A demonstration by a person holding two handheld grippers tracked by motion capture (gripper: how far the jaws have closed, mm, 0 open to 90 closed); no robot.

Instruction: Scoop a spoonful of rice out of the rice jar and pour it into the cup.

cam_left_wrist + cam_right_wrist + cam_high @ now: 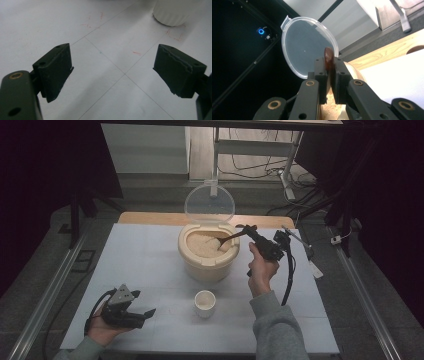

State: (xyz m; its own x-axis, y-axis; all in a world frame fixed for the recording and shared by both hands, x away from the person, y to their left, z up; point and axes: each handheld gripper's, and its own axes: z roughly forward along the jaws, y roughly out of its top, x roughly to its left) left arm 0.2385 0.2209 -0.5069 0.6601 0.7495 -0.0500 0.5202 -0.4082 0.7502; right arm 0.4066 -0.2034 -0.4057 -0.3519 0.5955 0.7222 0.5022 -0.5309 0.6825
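Right gripper [248, 229] is clamped on a brown spoon [231, 238], whose bowl end is dipped into the rice [202, 244] in the cream tub [207, 262] at mid-table, clear lid [209, 203] flipped up behind it. Left gripper [145, 314] rests near the front left with jaws spread wide, holding nothing. A white cup [205, 303] stands just in front of the tub.

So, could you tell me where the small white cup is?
In the high view, the small white cup stands mid-table, just in front of the rice container.
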